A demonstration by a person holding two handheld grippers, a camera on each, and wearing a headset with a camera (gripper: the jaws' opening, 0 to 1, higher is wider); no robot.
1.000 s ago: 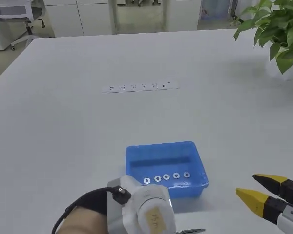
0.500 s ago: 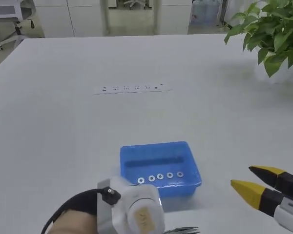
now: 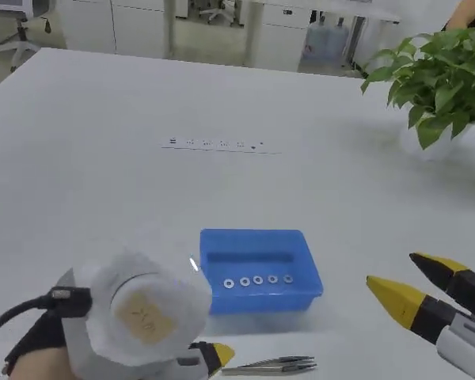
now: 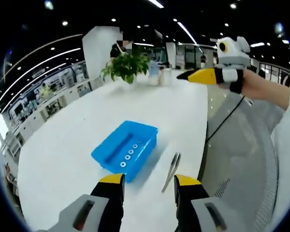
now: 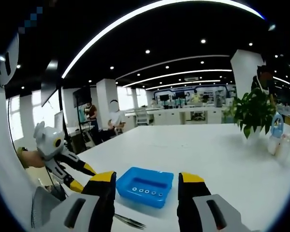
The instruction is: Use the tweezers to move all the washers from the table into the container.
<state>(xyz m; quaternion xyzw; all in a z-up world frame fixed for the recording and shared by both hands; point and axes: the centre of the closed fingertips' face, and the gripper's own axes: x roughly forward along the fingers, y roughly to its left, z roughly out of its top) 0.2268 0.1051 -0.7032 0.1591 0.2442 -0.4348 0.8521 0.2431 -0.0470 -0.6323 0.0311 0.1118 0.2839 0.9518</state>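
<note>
L gripper: jaws apart, nothing in them. R gripper: also spread, empty. Tweezers are flat on the table, nobody's holding them.

Key geometry: tweezers sit just ahead of my L jaws, slightly toward the R-hand jaw. Their long axis runs roughly along my L pointing direction, so end-on, not crosswise. To clamp across the legs I'd prob need to roll or yaw the L wrist first, or come in from above. From the R gripper they're low and off to its left, well apart. L is clearly nearer.

Container is just beyond the tweezers, fwd-left of L and straight ahead of R. 5 washers are in a row inside it. Can't spot any washers loose on the table, so my guess is the job's basically done, or the rest is too small to see.
</note>
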